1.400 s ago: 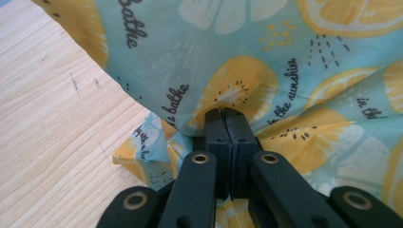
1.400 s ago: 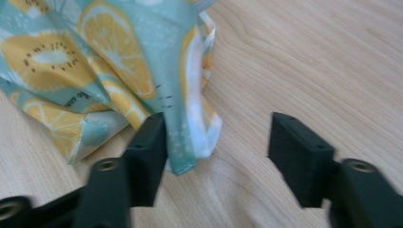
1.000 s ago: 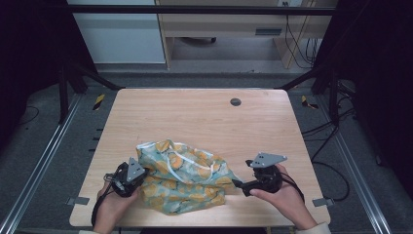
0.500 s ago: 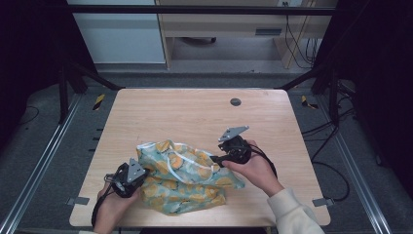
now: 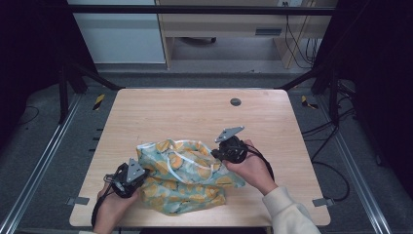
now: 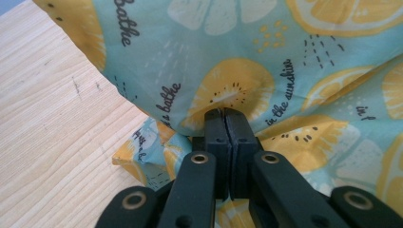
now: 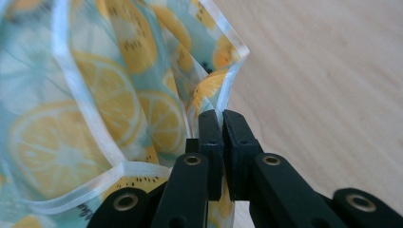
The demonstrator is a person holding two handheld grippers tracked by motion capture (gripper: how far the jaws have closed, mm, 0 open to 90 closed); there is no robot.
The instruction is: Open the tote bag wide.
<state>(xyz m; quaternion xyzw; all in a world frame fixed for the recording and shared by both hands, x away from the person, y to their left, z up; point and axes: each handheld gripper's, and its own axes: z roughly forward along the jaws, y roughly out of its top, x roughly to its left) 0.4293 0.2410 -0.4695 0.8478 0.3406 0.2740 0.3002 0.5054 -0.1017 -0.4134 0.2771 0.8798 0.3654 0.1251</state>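
Note:
A teal cloth (image 5: pixel 187 173) printed with lemon slices lies crumpled on the near half of the wooden table (image 5: pixel 195 114). My left gripper (image 5: pixel 141 180) is shut on the cloth's left side; in the left gripper view its jaws (image 6: pixel 223 115) pinch a fold of the print (image 6: pixel 285 57). My right gripper (image 5: pixel 215 153) has just been closing and is now shut on the cloth's right edge. The right gripper view has the jaws (image 7: pixel 217 116) clamped on the white-trimmed hem (image 7: pixel 223 95), which rises a little off the table.
A small dark round plug (image 5: pixel 235 102) sits in the table near its far edge. Bare wood lies beyond the cloth and to its right. Black frame posts and cables (image 5: pixel 336 122) stand past the table's right side.
My right gripper came in leftward from the table's right side to the cloth's right edge and closed on the hem. The left gripper kept its hold in place.

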